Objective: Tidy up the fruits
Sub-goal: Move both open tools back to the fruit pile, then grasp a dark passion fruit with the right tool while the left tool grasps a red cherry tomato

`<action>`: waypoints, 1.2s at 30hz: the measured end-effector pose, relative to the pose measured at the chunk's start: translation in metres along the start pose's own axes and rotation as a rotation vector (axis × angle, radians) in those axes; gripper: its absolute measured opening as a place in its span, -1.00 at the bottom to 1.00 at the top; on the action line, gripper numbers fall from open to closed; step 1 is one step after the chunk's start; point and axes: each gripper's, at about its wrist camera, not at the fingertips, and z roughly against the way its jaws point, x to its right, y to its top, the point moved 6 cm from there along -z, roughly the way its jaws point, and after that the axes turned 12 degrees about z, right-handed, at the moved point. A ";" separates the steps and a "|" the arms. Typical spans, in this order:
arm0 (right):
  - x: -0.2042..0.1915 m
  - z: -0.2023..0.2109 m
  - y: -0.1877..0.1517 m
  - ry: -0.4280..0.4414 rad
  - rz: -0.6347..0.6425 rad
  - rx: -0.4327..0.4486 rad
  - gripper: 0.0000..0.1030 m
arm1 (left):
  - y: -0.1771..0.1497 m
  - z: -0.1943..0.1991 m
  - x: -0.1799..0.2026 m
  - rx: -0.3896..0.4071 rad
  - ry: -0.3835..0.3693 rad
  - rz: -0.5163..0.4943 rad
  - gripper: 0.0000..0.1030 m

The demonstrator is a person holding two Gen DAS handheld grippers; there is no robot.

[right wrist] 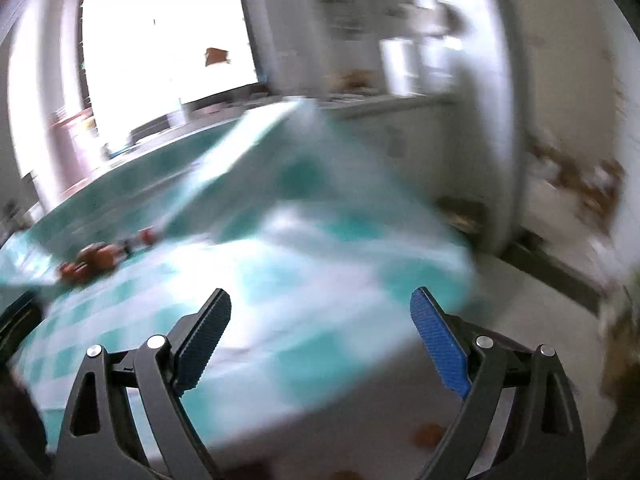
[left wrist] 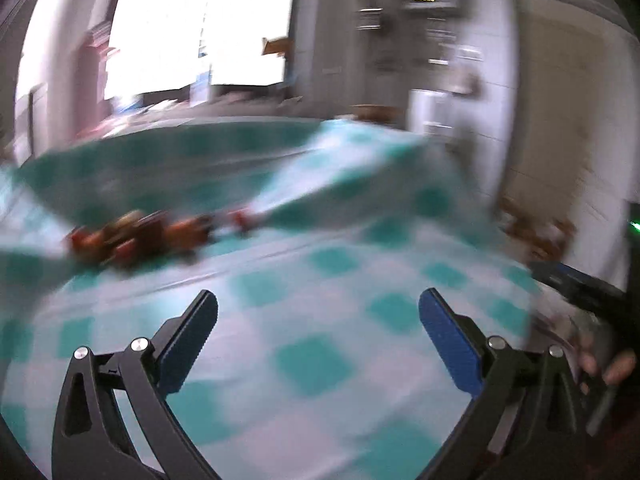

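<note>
Both the left gripper point(left wrist: 318, 322) and right gripper point(right wrist: 320, 322) hang released and empty above the checked cloth point(left wrist: 312, 360). Judging by this, a reach is next — towards the blurred fruits point(left wrist: 136, 240) far off to the left.

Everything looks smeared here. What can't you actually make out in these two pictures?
- Fruits: both views, motion blur; kinds and count unclear.
- Checked cloth: its raised fold hides what lies behind.
- Shelves: blurred, contents unreadable.
- Hand: left view, cut off by the edge.
- Window: overexposed.
</note>
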 end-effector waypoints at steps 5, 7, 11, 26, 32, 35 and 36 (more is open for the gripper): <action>-0.111 -0.033 0.028 0.171 0.154 -0.027 0.72 | 0.020 0.007 -0.110 -0.032 0.230 0.175 0.96; -0.143 -0.057 0.037 0.207 0.200 -0.056 0.72 | 0.026 0.000 -0.139 -0.056 0.302 0.195 0.96; -0.185 -0.108 0.056 0.276 0.179 -0.119 0.72 | 0.041 -0.003 -0.187 -0.069 0.411 0.213 0.96; -0.263 -0.276 0.110 0.464 -0.291 -0.400 0.27 | 0.067 -0.025 -0.250 0.032 0.384 0.390 0.96; -0.286 -0.301 0.116 0.318 -0.196 -0.465 -0.01 | 0.069 -0.020 -0.257 0.036 0.358 0.454 0.96; -0.291 -0.310 0.116 0.252 -0.166 -0.485 -0.09 | 0.065 -0.023 -0.261 0.013 0.350 0.489 0.96; -0.292 -0.313 0.117 0.239 -0.158 -0.487 -0.09 | 0.064 -0.023 -0.261 0.013 0.350 0.495 0.96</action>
